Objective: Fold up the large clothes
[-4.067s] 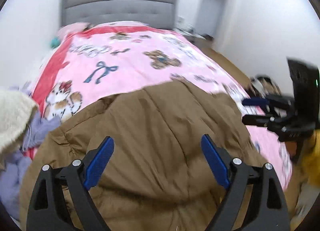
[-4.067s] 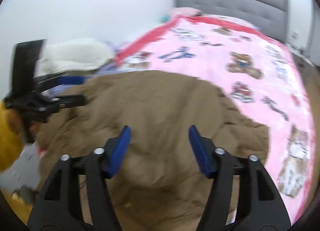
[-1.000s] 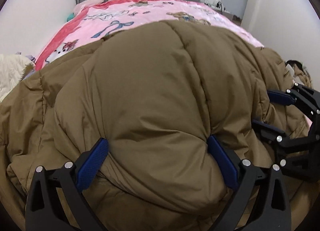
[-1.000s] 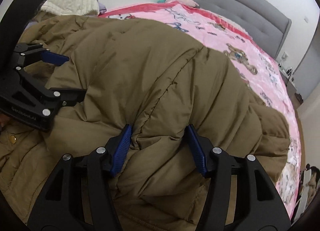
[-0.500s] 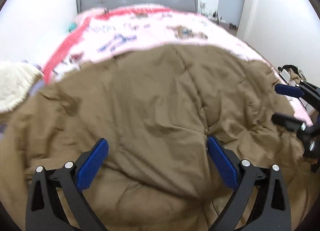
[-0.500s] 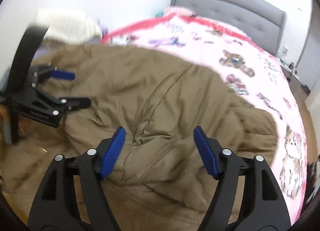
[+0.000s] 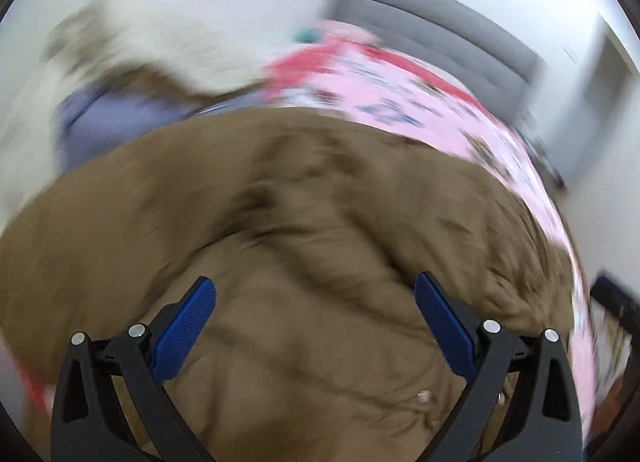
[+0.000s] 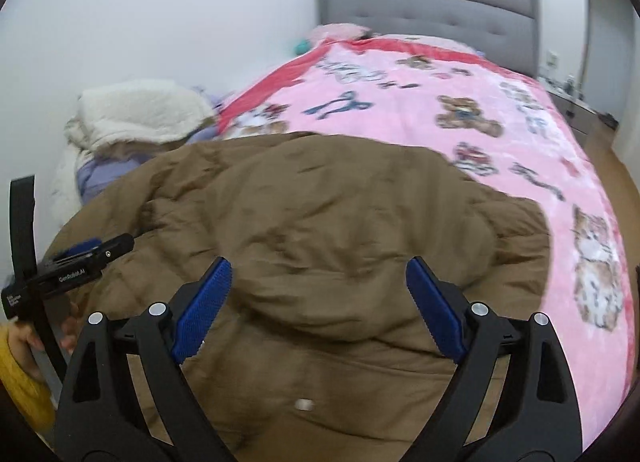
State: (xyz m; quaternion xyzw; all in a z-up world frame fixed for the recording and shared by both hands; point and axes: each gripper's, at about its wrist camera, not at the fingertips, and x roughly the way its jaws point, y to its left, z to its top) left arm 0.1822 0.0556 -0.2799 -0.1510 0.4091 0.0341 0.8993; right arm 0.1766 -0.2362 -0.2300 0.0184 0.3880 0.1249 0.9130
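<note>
Left wrist view, blurred: the left hand-held gripper (image 7: 314, 310) at the bottom has its jaws apart, nothing between them, above a brown coat (image 7: 304, 213) filling the middle of the frame.

Right wrist view: the right hand-held gripper (image 8: 318, 290), bottom centre, is opening, empty, above the coat on a pink blanket (image 8: 420, 101).

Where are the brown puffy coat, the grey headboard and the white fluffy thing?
brown puffy coat (image 8: 320, 205), right wrist view, on its quilted upper panel.
grey headboard (image 8: 432, 1), right wrist view, on its tufted front.
white fluffy garment (image 8: 136, 109), right wrist view, on its top.
</note>
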